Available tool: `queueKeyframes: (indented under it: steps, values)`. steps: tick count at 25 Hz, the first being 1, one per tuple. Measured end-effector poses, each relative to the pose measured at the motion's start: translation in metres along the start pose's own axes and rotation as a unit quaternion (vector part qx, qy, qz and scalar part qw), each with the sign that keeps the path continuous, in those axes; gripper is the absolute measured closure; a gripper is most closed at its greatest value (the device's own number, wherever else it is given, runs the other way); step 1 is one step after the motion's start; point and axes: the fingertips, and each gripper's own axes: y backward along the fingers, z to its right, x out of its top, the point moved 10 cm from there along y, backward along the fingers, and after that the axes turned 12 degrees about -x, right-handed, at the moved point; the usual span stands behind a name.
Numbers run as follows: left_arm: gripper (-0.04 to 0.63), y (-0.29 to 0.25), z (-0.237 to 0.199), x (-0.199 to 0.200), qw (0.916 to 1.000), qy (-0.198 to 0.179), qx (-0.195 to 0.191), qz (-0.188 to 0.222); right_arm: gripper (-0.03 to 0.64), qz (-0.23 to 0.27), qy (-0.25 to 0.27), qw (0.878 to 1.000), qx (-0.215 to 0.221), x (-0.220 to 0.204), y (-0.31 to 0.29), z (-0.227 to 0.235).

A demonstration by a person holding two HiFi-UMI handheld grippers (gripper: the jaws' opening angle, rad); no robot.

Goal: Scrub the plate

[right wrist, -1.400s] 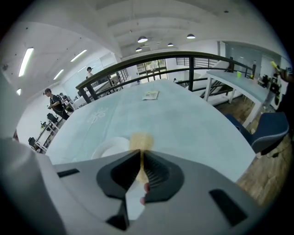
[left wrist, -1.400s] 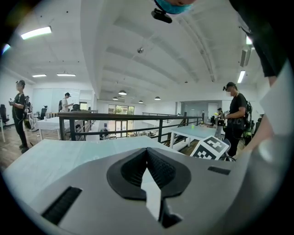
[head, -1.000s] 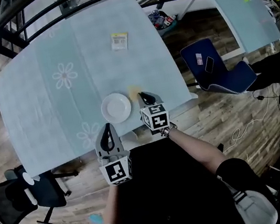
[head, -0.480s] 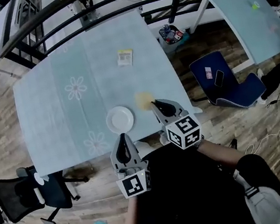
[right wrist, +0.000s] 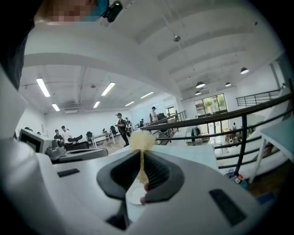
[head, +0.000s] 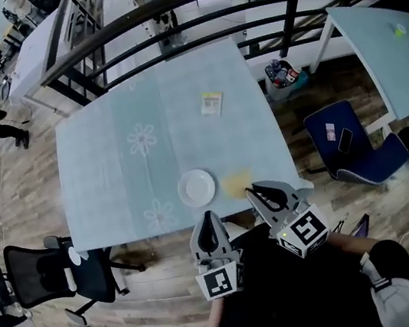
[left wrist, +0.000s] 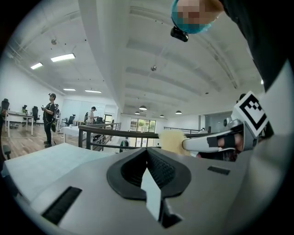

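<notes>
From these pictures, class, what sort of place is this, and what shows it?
Probably an open-plan office or lab, perhaps on an upper level: an office chair, ceiling strip lights, and a black railing beside the table.

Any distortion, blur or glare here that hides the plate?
Head view: strong fisheye bends the railing; even light, plate sharp, no glare. Left gripper view: dark rounded corners, plate not visible. Right gripper view: same dark corners; sponge soft-edged in the jaws.

Hard to see

Only a bit of the plate [right wrist: 132, 195] peeks through a gap in the right gripper [right wrist: 140, 156]. That gripper covers the sponge's [head: 234, 185] edge. The packet [head: 211, 103] is too small to read.
</notes>
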Motion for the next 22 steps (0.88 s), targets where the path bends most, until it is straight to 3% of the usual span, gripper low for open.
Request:
queueKeyframes:
  steps: [3, 7, 13, 22]
  values:
    - [0.583, -0.009, 0.008, -0.009, 0.9998, -0.005, -0.018, -0.008, 0.588, -0.036, -0.015, 0.999, 0.021, -0.010, -0.012, 0.001]
    - [0.583, -0.016, 0.019, -0.011, 0.9989, -0.016, -0.042, -0.016, 0.588, -0.036, -0.047, 0.998, 0.022, -0.011, -0.012, 0.012]
    - [0.583, -0.023, 0.015, -0.019, 0.9995, 0.011, -0.029, 0.012, 0.589, -0.008, -0.043, 0.999, 0.011, -0.010, -0.006, 0.024]
    - [0.583, -0.030, 0.022, -0.020, 0.9997, 0.004, -0.025, -0.004, 0.589, 0.004, -0.024, 0.999, 0.021, -0.008, -0.006, 0.031]
